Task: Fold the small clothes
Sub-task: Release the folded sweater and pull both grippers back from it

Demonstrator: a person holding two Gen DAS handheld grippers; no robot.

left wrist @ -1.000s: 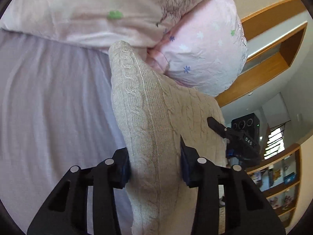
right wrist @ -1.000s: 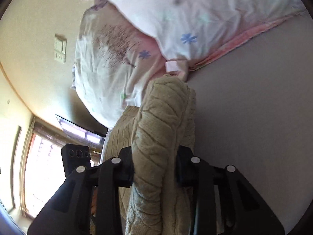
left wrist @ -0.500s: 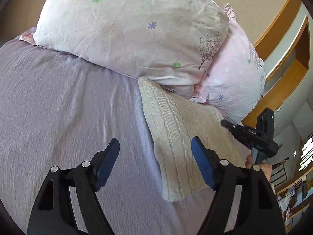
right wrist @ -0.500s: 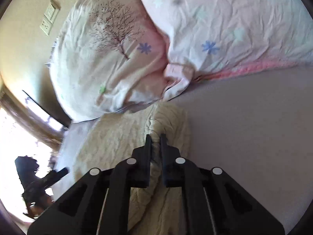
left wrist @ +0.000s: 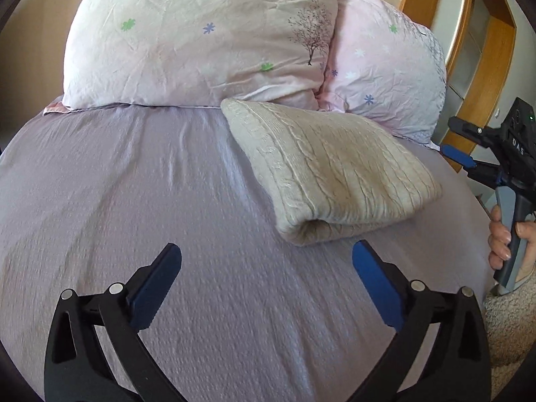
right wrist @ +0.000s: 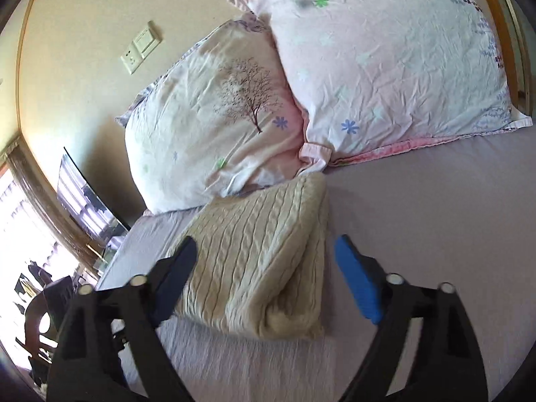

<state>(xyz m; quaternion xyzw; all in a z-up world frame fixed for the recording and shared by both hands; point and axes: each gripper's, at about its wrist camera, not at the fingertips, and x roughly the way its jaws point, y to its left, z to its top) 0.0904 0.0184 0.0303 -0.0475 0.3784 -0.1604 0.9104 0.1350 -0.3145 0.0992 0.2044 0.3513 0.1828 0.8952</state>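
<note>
A folded cream cable-knit sweater [left wrist: 331,167] lies on the lilac bed sheet [left wrist: 134,201], its far end touching the pillows. It also shows in the right wrist view [right wrist: 258,261]. My left gripper [left wrist: 266,274] is open and empty, pulled back just short of the sweater's near fold. My right gripper [right wrist: 264,274] is open and empty, with its jaws on either side of the sweater's near end and above it. The right gripper also shows at the right edge of the left wrist view [left wrist: 469,147], held by a hand.
Two pale pink flowered pillows [left wrist: 201,40] [left wrist: 385,77] lean at the head of the bed. A wooden frame [left wrist: 462,33] stands behind them at right. A wall socket [right wrist: 140,47] and a window [right wrist: 20,234] lie to the left in the right wrist view.
Both grippers let go of the sweater and opened, the left first, then the right. Both have drawn back from it, and the sweater now lies folded on the sheet.
</note>
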